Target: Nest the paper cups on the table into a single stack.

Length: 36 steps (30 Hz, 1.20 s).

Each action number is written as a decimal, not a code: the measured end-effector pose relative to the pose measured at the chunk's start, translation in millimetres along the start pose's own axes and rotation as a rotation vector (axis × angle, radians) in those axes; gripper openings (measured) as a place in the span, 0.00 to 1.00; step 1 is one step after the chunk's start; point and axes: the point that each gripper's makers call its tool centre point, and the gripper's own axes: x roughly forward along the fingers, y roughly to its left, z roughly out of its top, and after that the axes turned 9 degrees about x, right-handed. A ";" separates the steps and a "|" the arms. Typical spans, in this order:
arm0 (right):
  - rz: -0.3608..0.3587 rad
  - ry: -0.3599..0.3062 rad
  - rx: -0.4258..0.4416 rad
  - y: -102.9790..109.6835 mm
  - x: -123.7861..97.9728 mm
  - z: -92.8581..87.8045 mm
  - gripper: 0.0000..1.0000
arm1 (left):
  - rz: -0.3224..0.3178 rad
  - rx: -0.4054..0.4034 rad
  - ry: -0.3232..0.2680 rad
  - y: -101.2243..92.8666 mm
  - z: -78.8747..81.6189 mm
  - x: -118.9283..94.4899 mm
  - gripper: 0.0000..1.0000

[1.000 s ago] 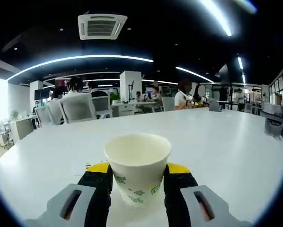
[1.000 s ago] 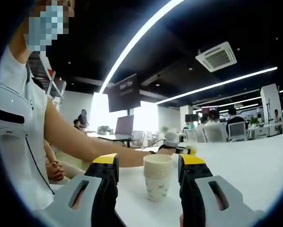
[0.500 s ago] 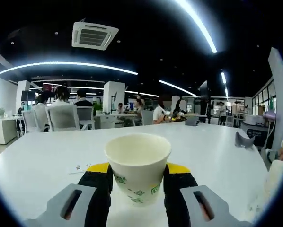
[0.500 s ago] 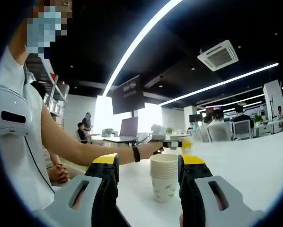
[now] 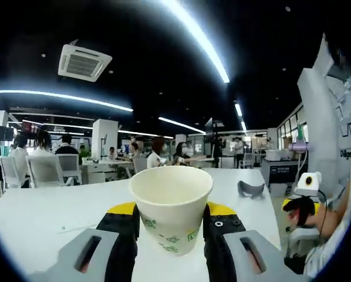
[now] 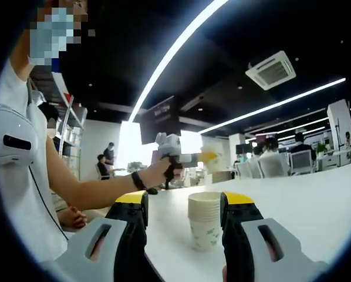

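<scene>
- Two sets of tongs show, each rising from the bottom of its own view with yellow-tipped black jaws on grey bodies
- Left tongs pinch a single white paper cup with green printed marks; both jaws press its sides, its open mouth faces up, and it sits upright between them
- Whether that cup's base touches the white desk cannot be told, since the jaws and cup hide the spot beneath it
- Right tongs stand spread, with a nested stack of white paper cups with green marks upright on the desk between the jaws, closer to the right jaw; whether that jaw touches the stack cannot be told
- Beyond the stack in the right gripper view, a person's bare forearm with a dark wristband reaches across from the left, the hand gripping the left tongs, which carry the single cup raised above the desk level
- In the left gripper view, a small dark curved object lies on the desk further back, right of the cup
- Farthest off, white office chairs stand at the desk's far edge, seated people work behind them, and long ceiling strip lights run overhead
</scene>
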 end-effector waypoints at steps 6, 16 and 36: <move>-0.005 0.000 -0.012 0.4 -2.8 2.5 0.52 | -0.076 0.007 -0.017 -45.7 13.0 -1.9 0.46; -0.005 -0.005 -0.016 0.8 -4.4 4.5 0.51 | -0.136 0.044 0.023 -85.5 -7.3 0.8 0.46; -0.019 -0.009 -0.004 -8.3 -8.6 3.3 0.51 | -0.129 0.051 0.019 -111.9 -45.5 5.6 0.52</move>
